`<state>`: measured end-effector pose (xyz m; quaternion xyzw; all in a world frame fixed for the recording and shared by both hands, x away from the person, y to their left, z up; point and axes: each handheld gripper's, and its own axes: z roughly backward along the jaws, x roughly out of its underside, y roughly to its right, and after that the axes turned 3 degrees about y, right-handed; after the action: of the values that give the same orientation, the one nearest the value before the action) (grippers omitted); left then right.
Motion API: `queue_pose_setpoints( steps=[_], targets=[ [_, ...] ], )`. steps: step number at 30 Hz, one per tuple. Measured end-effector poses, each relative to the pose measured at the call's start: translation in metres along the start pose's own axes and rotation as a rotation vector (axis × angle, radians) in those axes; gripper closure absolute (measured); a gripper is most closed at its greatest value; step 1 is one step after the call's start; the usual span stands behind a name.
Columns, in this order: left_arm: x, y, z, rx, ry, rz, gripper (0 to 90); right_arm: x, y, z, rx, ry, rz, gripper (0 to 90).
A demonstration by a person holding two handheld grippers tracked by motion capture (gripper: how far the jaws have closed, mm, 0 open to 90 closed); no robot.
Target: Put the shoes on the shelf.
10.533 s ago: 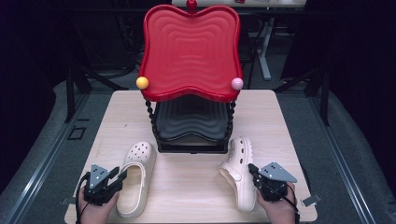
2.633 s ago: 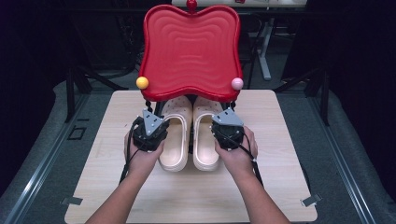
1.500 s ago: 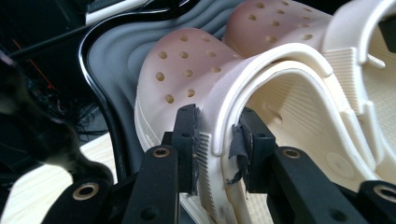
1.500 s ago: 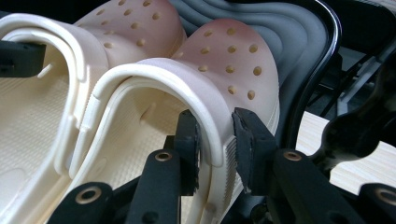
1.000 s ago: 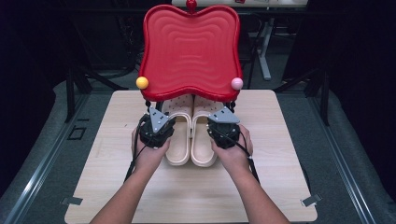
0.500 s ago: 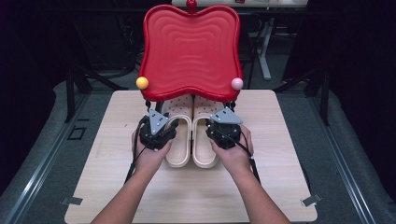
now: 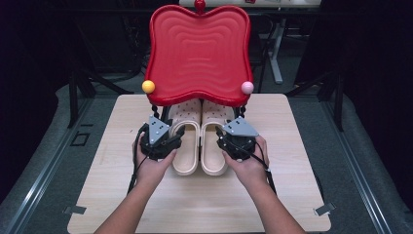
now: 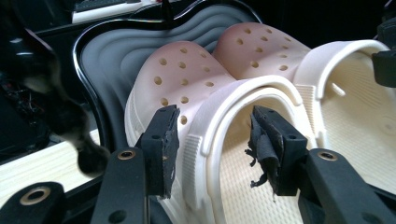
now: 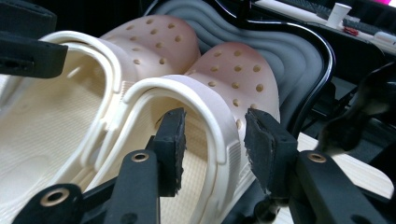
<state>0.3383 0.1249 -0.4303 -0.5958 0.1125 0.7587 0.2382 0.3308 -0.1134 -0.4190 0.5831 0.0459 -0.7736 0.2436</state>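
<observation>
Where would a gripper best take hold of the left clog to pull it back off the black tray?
Probably the left clog by its outer side wall near the heel strap, coming from the person's side: the toe sits under the red tray and the other clog blocks its inner wall.

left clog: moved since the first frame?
Yes. The left clog went from the table's near-left corner to the middle, toe on the black lower tray under the red tray.
</observation>
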Motion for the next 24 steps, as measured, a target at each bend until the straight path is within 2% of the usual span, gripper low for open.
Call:
queue_pose_setpoints(
  steps=[4, 7, 10, 11, 12, 16, 19, 21, 24],
  targets=[
    [0.002, -0.002, 0.012, 0.015, 0.008, 0.026, 52.4, 0.001, 0.000, 0.013, -0.009, 0.015, 0.013, 56.9],
    [0.008, -0.004, 0.021, 0.031, 0.010, 0.021, 52.5, 0.005, 0.002, 0.025, -0.061, 0.066, 0.005, 52.2],
    [0.015, -0.005, 0.031, 0.034, 0.016, 0.015, 53.6, 0.011, 0.001, 0.035, -0.068, 0.090, 0.024, 50.9],
    [0.017, -0.006, 0.035, 0.040, 0.018, 0.020, 54.4, 0.013, 0.001, 0.038, -0.071, 0.085, 0.015, 50.5],
    [0.021, -0.007, 0.039, 0.051, 0.016, 0.029, 55.9, 0.015, 0.001, 0.043, -0.069, 0.056, 0.007, 50.6],
    [0.031, -0.007, 0.050, 0.061, 0.020, 0.031, 56.8, 0.026, 0.001, 0.054, -0.093, 0.074, -0.018, 50.6],
    [0.038, -0.007, 0.058, 0.077, 0.018, 0.048, 56.6, 0.035, 0.000, 0.061, -0.103, 0.076, -0.026, 51.5],
    [0.044, -0.007, 0.063, 0.102, 0.017, 0.066, 56.5, 0.039, -0.002, 0.064, -0.125, 0.066, -0.034, 49.1],
    [0.053, -0.005, 0.070, 0.118, 0.013, 0.078, 54.4, 0.046, -0.005, 0.069, -0.131, 0.058, -0.040, 44.4]
  ],
)
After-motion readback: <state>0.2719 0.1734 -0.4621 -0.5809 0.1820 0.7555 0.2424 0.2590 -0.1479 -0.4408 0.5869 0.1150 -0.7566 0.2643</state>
